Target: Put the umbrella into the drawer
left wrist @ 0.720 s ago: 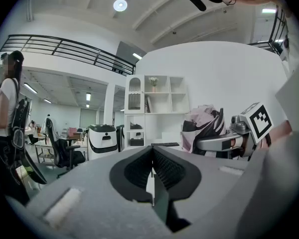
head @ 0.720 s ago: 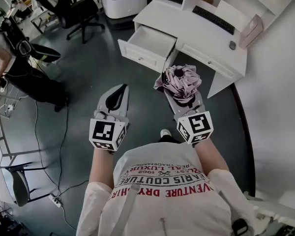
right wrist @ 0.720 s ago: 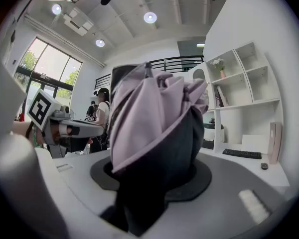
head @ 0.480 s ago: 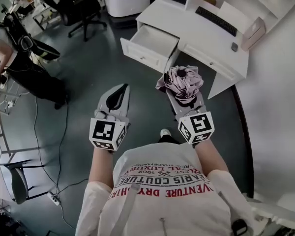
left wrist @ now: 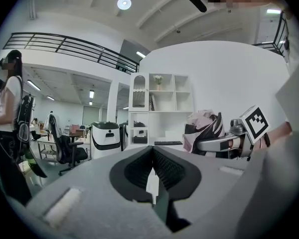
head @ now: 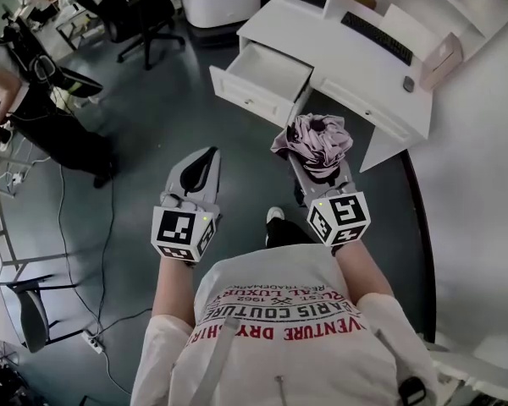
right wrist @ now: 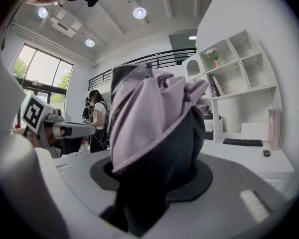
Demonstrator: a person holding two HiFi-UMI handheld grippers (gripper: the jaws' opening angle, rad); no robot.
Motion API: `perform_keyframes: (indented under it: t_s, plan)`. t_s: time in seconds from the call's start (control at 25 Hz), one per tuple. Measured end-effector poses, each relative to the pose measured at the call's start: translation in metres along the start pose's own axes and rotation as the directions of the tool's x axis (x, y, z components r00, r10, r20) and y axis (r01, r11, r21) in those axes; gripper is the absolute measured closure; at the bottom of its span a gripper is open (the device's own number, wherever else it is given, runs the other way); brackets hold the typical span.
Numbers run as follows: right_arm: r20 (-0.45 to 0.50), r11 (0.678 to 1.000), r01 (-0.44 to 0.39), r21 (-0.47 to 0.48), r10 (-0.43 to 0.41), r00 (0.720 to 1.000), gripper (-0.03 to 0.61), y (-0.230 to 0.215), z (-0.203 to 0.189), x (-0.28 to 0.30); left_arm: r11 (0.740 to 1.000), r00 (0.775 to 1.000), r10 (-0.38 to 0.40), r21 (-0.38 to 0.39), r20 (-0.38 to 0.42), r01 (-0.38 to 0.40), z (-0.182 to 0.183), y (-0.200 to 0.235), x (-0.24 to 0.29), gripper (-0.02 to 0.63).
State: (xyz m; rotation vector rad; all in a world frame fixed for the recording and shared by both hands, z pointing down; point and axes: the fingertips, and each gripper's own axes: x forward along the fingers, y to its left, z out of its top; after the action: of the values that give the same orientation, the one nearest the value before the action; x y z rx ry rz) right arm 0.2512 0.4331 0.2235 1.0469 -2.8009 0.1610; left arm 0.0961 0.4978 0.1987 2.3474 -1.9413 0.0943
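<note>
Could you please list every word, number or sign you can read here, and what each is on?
"1962": red print on the T-shirt, seen flipped.
"ARIS COUTURE": same print, start unclear.
"VENTURE DRY": same print; the rest unreadable.
Marker cubes: square patterns only, no words.
Keyboard keys: too small to read.

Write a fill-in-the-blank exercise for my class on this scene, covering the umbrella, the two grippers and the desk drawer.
1. The right gripper is clamped on the folded umbrella, while the left gripper holds ___.
2. The left gripper's jaws are ___.
3. The drawer of the white desk stands ___, with the umbrella not yet in it.

Missing words: nothing; shut; open.
</note>
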Motion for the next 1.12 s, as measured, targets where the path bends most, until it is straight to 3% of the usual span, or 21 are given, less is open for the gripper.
perform_keyframes:
  t_s: [0.36,0.76,1.12]
  plan:
    - [-0.041,0.997,-0.071,0.021,0.072,0.997,0.374,-0.040,-0.009,0.097,0.999,0.999,0.043,-0.003,-0.021,-0.043,-0.010,0.055,0.077,0.607]
    - [-0.066,0.995,-0.091,0.032,0.093,0.993,0.374,-0.138,0.019,0.251,1.000,0.999,0.022,0.004,-0.024,-0.022,0.015,0.132,0.242,0.607]
    - [-0.097,0.995,-0.082,0.058,0.087,0.992,0.373,-0.204,0.019,0.334,0.999,0.997,-0.028,-0.028,-0.066,0.026,0.014,0.169,0.355,0.607]
